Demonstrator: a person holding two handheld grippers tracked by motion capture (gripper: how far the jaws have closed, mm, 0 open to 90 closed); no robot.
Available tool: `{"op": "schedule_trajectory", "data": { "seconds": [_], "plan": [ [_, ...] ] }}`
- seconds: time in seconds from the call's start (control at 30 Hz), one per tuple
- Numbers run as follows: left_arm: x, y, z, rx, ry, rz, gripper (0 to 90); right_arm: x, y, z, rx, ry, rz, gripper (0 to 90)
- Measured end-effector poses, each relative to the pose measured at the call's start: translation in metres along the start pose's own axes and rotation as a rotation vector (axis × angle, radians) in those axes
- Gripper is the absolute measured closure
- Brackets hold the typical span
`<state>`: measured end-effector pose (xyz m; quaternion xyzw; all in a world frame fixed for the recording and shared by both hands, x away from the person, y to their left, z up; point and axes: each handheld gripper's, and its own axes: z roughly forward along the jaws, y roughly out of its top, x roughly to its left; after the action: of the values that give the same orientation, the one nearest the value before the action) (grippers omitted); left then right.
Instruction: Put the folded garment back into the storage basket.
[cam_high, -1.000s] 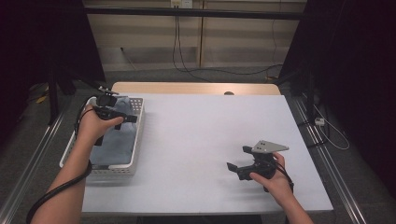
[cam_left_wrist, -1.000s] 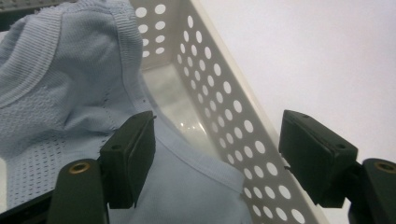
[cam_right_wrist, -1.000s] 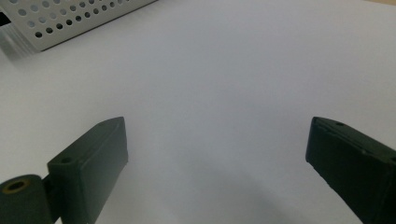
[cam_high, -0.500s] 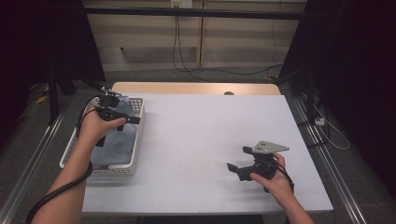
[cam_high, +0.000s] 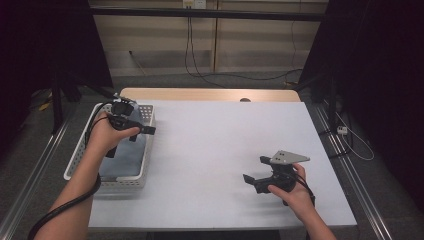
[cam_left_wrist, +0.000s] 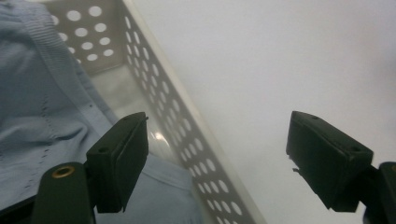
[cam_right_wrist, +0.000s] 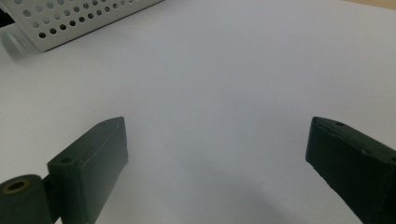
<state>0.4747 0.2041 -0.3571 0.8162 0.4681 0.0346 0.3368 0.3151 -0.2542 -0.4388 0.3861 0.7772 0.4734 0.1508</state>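
The right gripper (cam_high: 256, 176) is being held low over the near right of the white table (cam_high: 220, 145), its jaws spread wide with nothing between them. Farther off, the left gripper (cam_left_wrist: 217, 158) is being held over the white perforated basket (cam_high: 76, 161), where the blue cloth (cam_high: 125, 157) is lying; its jaws, just opening, are standing wide across the basket wall, gripping nothing.

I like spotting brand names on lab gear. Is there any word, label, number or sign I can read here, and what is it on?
None can be read.
White basket: perforated holes, no lettering.
Blue cloth in it: stitching, no tag or print.
Left hand-held gripper and right hand-held gripper: plain black, no markings.
Table: bare white.
Small white fitting on the back wall: too small and blurred to read.
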Motion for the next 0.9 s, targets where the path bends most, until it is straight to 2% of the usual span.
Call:
{"op": "schedule_trajectory", "data": {
  "seconds": [0.2, 0.37, 0.9],
  "plan": [
    [-0.004, -0.001, -0.003, -0.01, -0.031, -0.006, 20.7, 0.001, 0.0, 0.0, 0.004, -0.002, -0.002, 5.4],
    [-0.01, -0.002, -0.005, -0.012, -0.046, 0.007, 19.9, 0.001, 0.0, 0.001, 0.005, 0.0, 0.003, 5.4],
    [-0.035, -0.004, -0.002, -0.022, -0.11, 0.079, 18.3, 0.0, -0.001, 0.0, 0.009, 0.007, 0.009, 5.4]
  ]
}}
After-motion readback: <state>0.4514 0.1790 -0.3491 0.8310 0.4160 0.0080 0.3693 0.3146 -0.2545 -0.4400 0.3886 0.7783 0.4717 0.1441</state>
